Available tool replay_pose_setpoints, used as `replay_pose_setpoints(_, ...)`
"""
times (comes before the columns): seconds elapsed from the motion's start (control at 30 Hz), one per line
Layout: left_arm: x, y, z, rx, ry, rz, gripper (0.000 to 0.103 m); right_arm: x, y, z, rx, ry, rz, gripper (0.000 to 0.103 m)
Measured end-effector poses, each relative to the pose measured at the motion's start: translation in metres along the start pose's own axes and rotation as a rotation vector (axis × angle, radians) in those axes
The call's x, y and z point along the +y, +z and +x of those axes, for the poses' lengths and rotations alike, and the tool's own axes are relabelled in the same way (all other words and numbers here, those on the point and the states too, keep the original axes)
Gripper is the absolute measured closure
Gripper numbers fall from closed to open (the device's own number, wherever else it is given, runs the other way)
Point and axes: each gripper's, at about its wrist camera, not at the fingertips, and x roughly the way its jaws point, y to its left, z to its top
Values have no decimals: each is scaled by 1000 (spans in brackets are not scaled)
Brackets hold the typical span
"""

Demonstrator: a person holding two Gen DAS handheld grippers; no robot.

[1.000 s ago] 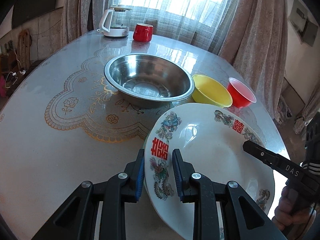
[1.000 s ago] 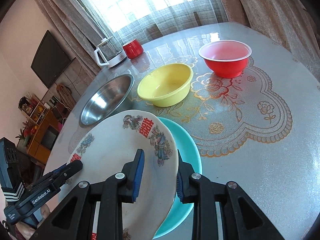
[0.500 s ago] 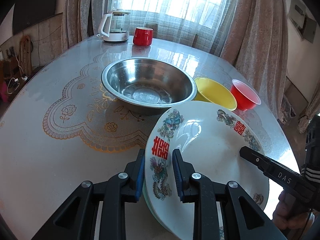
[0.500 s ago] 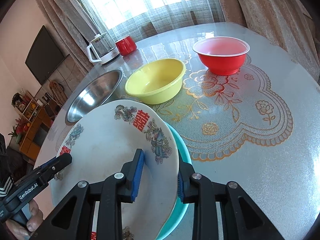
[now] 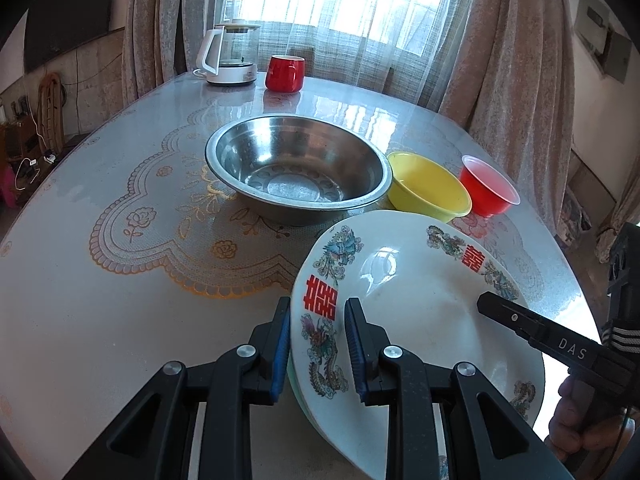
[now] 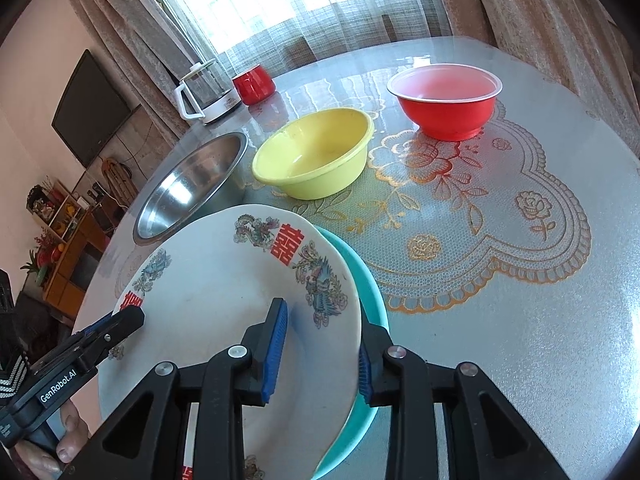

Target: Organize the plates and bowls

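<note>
A white plate [image 5: 420,320] [image 6: 208,300] with red characters and dragon prints lies on a teal plate [image 6: 368,292] at the table's near edge. Only a pale sliver of the teal plate [image 5: 294,384] shows in the left wrist view. My left gripper [image 5: 316,344] is shut on the white plate's left rim. My right gripper [image 6: 320,344] straddles the opposite rim. Its jaws are opening, the rim is still between them, and the upper pad stands off the plate's surface. Each gripper's tip shows in the other view: the left gripper [image 6: 120,320] and the right gripper [image 5: 492,304].
Behind the plates stand a steel bowl [image 5: 296,168] [image 6: 192,184], a yellow bowl [image 5: 428,188] [image 6: 316,156] and a red bowl [image 5: 488,184] [image 6: 444,100]. A white kettle [image 5: 230,54] and a red mug [image 5: 284,73] stand at the far edge by the curtains. A lace-patterned cover lies on the round table [image 6: 540,320].
The white plate has settled lower and flatter over the teal plate. The right gripper's jaws have widened slightly around the rim. The left gripper's hold looks unchanged.
</note>
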Motion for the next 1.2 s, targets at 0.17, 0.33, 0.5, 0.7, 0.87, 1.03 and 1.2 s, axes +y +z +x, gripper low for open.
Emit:
replay_pose_setpoints(0.17,3,-2,-8,-16,-14,-23,77,-1,-1,-6,-3,22,15,68)
replay_pose_setpoints(0.33,-1,-6,-18,-55,3,-2,77,0,-4,-14,-22,19,4,68)
replay_pose_setpoints(0.5,-2,-15,-10,-36,19,3,76,3,-10,-17,-50,-23,-28,78)
replay_pose_setpoints(0.7,-7,-18,-5,-40,37,24,75,1,-9,-17,-77,-40,-49,80)
replay_pose_setpoints(0.87,-6,-15,-7,-32,36,15,76,-1,-5,-14,-72,-30,-42,80)
replay_pose_setpoints(1.03,-4,-13,-5,-30,27,10,74,-2,-7,-13,-55,-14,-45,80)
replay_pose_setpoints(1.2,-6,-13,-5,-34,32,18,74,-2,-7,-12,-50,-12,-52,78)
